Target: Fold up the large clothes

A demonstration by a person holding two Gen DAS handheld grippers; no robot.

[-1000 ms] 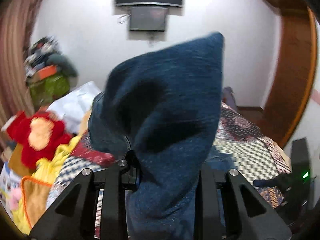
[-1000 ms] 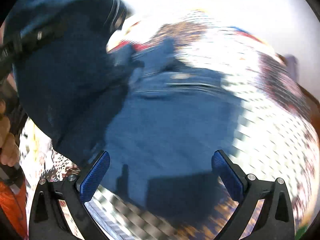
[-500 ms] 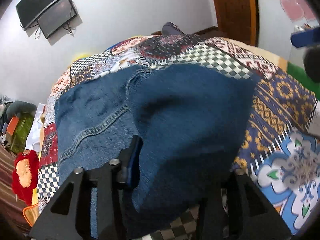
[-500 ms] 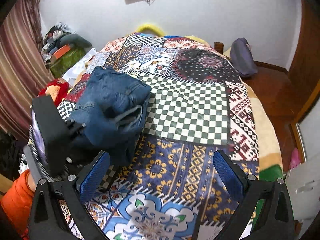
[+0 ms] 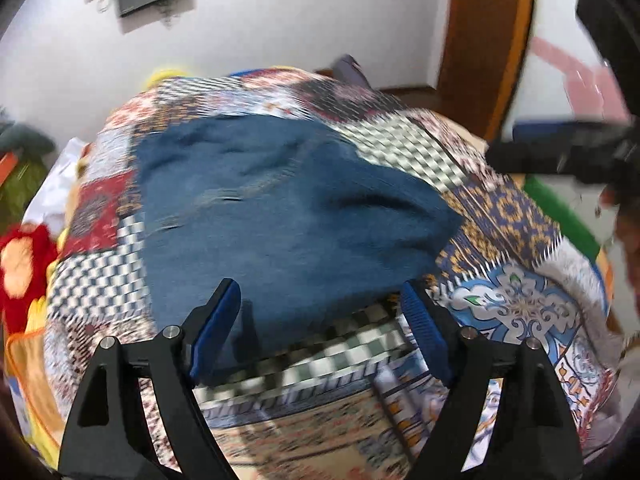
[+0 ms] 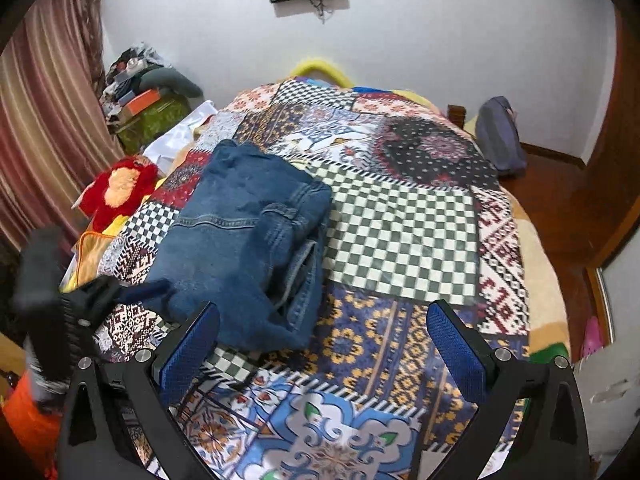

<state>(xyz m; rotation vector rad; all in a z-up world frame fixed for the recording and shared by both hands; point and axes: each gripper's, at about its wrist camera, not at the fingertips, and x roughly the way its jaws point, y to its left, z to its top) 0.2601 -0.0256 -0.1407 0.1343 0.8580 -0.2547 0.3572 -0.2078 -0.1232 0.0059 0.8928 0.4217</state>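
Observation:
A pair of blue jeans lies folded into a thick bundle on the left side of the patchwork bedspread. In the left wrist view the jeans fill the middle, blurred by motion. My left gripper is open and empty, just at the near edge of the jeans; it also shows in the right wrist view as a dark blurred shape by the jeans' near left corner. My right gripper is open and empty, held above the bedspread to the right of the jeans' near end.
A red and orange plush toy and yellow cloth lie off the bed's left side. Clutter and a green box stand by the striped curtain. A grey bag leans at the far right. A wooden door frame is on the right.
My left gripper let go of the jeans leg after laying it over the bundle, and its jaws opened. My right gripper pulled back and up from the jeans.

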